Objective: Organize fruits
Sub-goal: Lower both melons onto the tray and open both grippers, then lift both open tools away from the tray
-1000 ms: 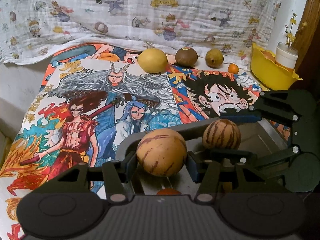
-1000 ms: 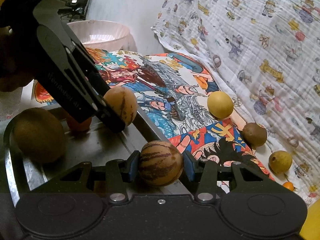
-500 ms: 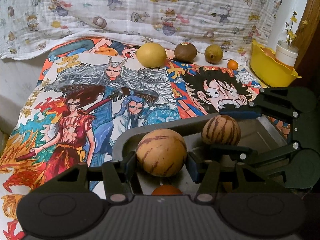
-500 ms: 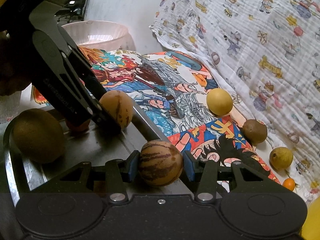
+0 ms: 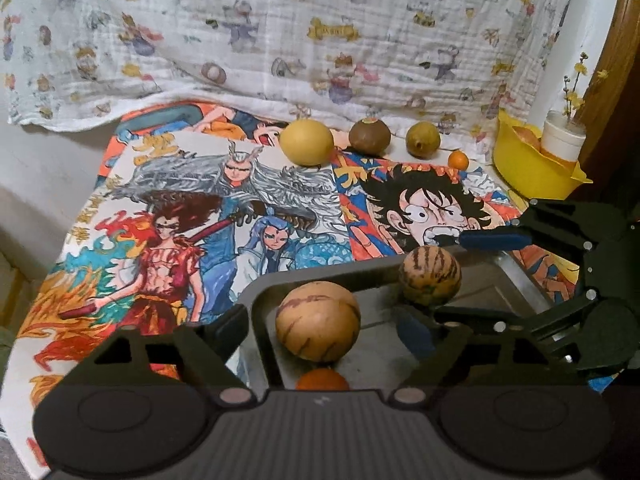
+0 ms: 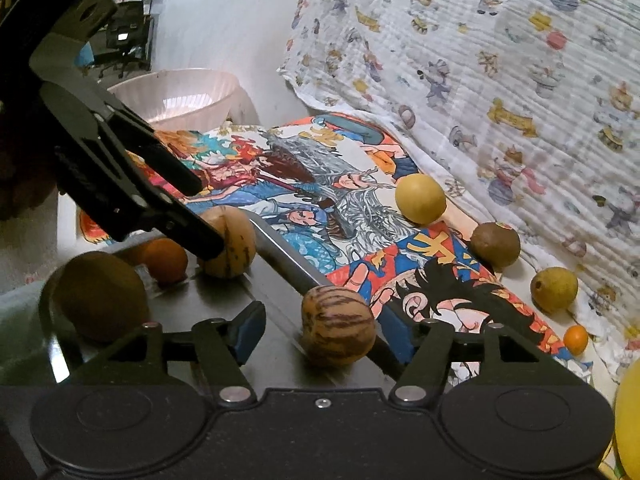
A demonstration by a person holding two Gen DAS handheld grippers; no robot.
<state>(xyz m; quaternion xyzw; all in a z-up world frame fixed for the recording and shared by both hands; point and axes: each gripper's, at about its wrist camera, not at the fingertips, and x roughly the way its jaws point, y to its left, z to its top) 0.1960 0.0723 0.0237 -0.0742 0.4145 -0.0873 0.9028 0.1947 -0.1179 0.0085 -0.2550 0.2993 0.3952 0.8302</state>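
Now that both my tools, left [image 5: 320,332] and right [image 6: 332,330], have spread wide, each striped fruit [image 5: 318,322] [image 6: 338,330] sits released in the metal tray [image 6: 280,280]; four fruits remain outside.

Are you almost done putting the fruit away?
About halfway. Four fruits sit in the metal tray: two striped melons, a brown fruit and an orange. Both grippers are open, holding nothing. Four remain on the cloth: yellow fruit, kiwi, pear, tiny orange.
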